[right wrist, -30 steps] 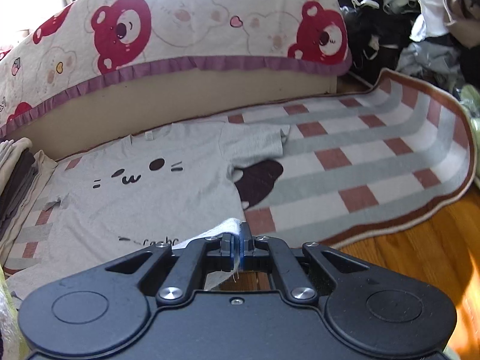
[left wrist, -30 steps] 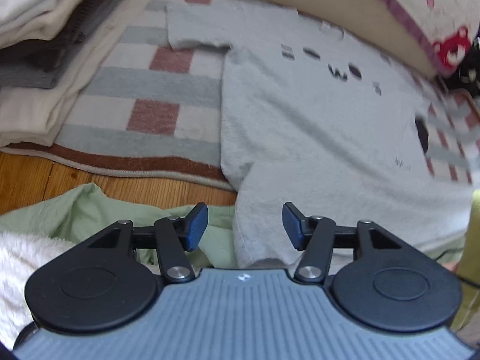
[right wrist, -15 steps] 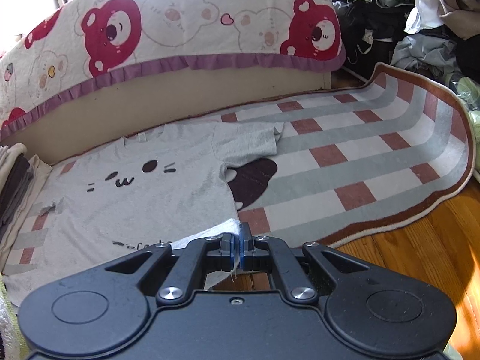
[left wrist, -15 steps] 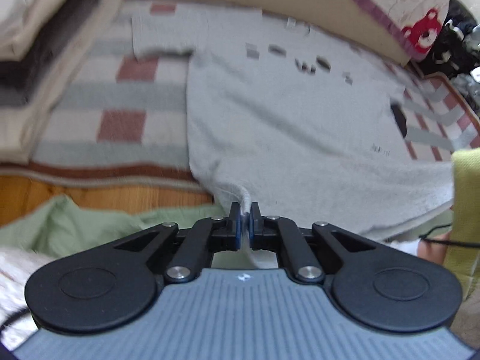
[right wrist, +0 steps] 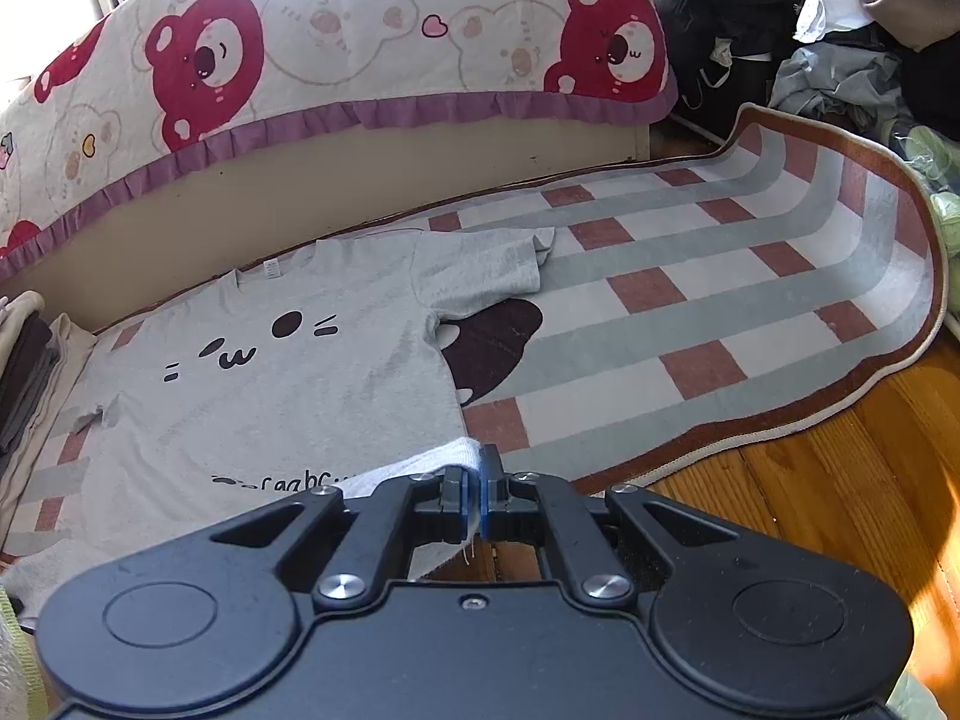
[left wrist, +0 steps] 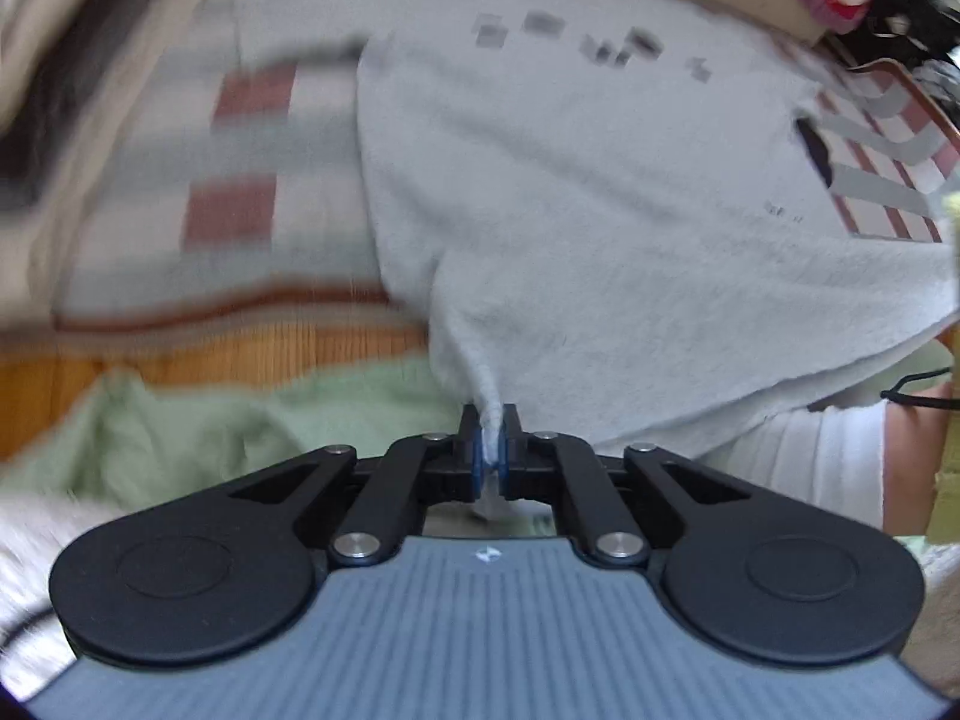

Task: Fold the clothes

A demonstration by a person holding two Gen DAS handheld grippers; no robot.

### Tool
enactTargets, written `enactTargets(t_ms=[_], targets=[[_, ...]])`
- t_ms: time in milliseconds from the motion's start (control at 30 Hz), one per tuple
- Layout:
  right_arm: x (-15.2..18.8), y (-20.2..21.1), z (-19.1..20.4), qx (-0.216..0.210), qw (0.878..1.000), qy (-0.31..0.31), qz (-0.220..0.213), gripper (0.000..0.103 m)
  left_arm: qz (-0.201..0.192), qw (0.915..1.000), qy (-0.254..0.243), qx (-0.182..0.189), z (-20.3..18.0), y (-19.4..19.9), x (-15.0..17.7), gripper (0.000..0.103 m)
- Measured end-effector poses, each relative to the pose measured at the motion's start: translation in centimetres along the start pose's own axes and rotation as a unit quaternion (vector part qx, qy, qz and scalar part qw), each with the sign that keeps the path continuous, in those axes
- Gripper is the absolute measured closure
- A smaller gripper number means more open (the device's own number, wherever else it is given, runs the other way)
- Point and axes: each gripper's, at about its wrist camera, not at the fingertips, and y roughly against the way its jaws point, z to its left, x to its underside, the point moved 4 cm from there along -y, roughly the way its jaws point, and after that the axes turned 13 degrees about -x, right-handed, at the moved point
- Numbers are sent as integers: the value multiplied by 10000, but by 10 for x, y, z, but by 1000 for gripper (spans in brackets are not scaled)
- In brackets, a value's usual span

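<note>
Left gripper (left wrist: 490,443) was clamped on a pinched-up bottom corner of the grey T-shirt (left wrist: 588,210), cloth bunched between the blue pads. Right gripper (right wrist: 478,491) was likewise closed on the opposite hem corner of the same T-shirt (right wrist: 270,384), a fold of fabric raised over its left finger.

T-shirt lay face up and spread flat on the checked rug (right wrist: 708,300), collar toward the sofa base; a black cartoon face was printed on the chest, a line of lettering near the hem. One short sleeve lay out over the rug beside a dark printed patch (right wrist: 492,342) in the rug pattern.

Left wrist view was motion-blurred. Pale green cloth (left wrist: 198,432) lay on the wooden floor (left wrist: 240,354) just beside the left gripper. A stack of folded clothes (right wrist: 24,360) sat at the shirt's far sleeve side. Bear-print cover (right wrist: 336,42) draped the sofa behind; a loose clothes pile (right wrist: 828,30) sat beyond the rug's far end.
</note>
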Motion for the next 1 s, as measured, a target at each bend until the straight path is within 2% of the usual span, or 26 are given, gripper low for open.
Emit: enactTargets(t_ms=[67, 100, 167, 233, 333, 433, 500, 600, 800, 900, 1000], targets=[[-8, 3, 2, -112, 9998, 84, -102, 99, -658, 9970, -200, -350, 1, 27, -12, 99], [-14, 8, 5, -239, 9994, 140, -224, 100, -898, 9951, -70, -399, 7, 42, -20, 99], [-33, 29, 13, -722, 9939, 208, -804, 100, -1391, 9889, 282, -432, 23, 75, -35, 99], [-43, 51, 22, -1019, 9859, 307, -1294, 100, -1874, 9789, 684, -432, 39, 109, -47, 99], [-29, 66, 26, -978, 9862, 310, -1300, 100, -2258, 9671, 1111, -380, 48, 139, -46, 99], [-14, 80, 29, -909, 9874, 302, -1258, 100, -2251, 9648, 1309, -383, 45, 144, -33, 99], [-2, 87, 26, -867, 9889, 204, -1192, 100, -2139, 9664, 1372, -385, 42, 140, -21, 99], [10, 93, 17, -742, 9913, 18, -1091, 100, -1958, 9675, 1584, -214, 43, 134, -1, 99], [30, 76, 9, -533, 9958, -24, -742, 100, -1434, 9688, 2016, -133, 49, 106, 31, 99], [25, 67, 5, -490, 9967, 32, -641, 100, -1289, 9685, 2131, -77, 52, 96, 32, 99], [13, 58, 6, -401, 9974, 196, -572, 100, -1352, 9704, 2001, -36, 53, 91, 15, 99]])
